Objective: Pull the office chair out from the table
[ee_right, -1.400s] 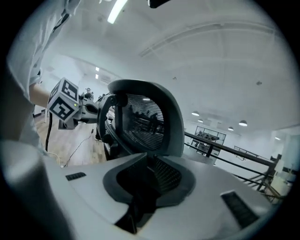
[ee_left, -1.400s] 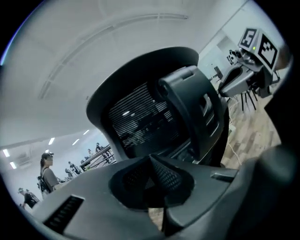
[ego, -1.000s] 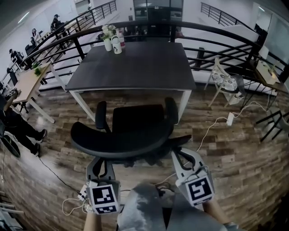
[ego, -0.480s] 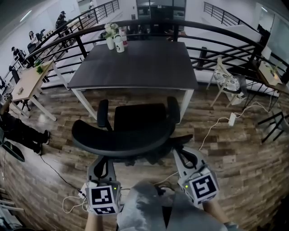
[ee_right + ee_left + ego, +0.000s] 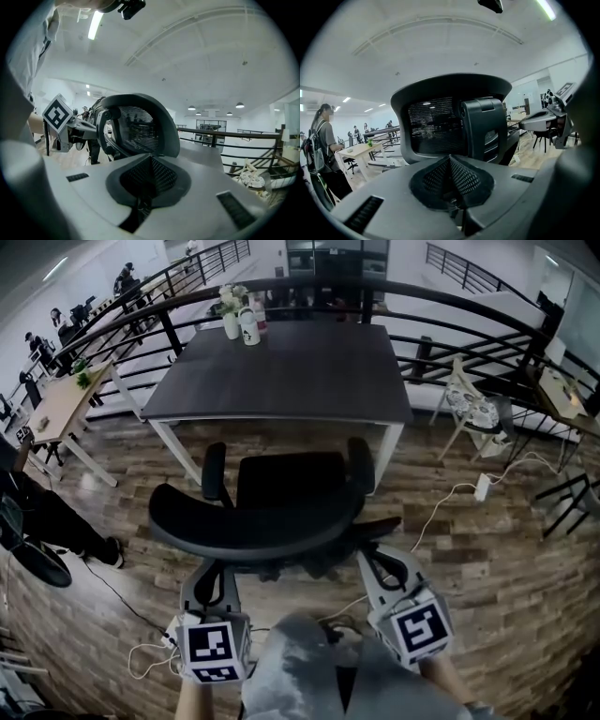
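Observation:
The black mesh office chair (image 5: 281, 512) stands just in front of the near edge of the dark table (image 5: 281, 371), its back toward me. Both grippers sit low behind the curved backrest. My left gripper (image 5: 214, 579) is shut, with nothing between its jaws. My right gripper (image 5: 377, 563) is shut and empty too. In the left gripper view the backrest (image 5: 440, 122) rises close ahead of the left gripper (image 5: 451, 164), apart from it. The right gripper view shows the backrest (image 5: 140, 124) ahead and to the left of the right gripper (image 5: 151, 164).
A vase and bottles (image 5: 239, 324) stand on the table's far left corner. A curved black railing (image 5: 441, 306) runs behind it. A white chair (image 5: 469, 409) and a floor cable with a power strip (image 5: 478, 487) lie to the right. A wooden desk (image 5: 56, 409) and a person (image 5: 56, 521) are at the left.
The chair and both grippers hold their places. The person at the left edge has shifted a little toward the lower right.

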Demonstrator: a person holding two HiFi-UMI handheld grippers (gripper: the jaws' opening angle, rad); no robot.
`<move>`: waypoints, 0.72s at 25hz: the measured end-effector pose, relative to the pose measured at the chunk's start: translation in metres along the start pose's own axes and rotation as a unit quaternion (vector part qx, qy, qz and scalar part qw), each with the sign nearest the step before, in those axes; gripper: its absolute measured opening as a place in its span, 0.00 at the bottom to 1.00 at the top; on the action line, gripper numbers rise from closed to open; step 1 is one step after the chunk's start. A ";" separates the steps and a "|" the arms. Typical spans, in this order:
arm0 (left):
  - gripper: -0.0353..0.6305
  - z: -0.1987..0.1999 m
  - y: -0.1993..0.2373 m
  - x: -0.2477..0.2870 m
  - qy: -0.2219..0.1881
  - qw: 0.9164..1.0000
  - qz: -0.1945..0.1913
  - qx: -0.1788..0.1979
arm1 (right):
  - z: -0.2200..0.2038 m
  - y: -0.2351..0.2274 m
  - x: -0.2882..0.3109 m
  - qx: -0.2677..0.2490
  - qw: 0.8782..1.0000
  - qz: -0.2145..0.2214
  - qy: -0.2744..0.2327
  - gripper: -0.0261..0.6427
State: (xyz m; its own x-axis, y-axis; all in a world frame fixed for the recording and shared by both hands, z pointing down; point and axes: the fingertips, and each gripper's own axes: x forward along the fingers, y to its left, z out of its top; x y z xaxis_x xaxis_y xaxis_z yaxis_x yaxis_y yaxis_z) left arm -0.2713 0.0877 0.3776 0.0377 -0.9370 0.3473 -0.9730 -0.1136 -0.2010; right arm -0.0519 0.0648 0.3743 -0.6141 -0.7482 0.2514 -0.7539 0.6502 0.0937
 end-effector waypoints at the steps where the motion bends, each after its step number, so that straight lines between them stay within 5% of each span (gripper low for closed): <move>1: 0.07 0.000 0.000 0.000 0.000 1.000 0.000 0.000 | 0.000 0.001 0.001 0.000 1.000 0.001 0.001 0.04; 18: 0.07 0.001 0.003 -0.002 -0.006 1.000 0.004 -0.004 | 0.000 0.004 -0.003 0.000 1.000 -0.001 -0.001 0.04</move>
State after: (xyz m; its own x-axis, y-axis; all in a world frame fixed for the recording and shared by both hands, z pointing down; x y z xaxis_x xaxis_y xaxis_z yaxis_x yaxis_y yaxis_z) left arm -0.2737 0.0894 0.3754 0.0331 -0.9416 0.3351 -0.9751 -0.1040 -0.1958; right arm -0.0531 0.0696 0.3744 -0.6131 -0.7499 0.2486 -0.7552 0.6487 0.0940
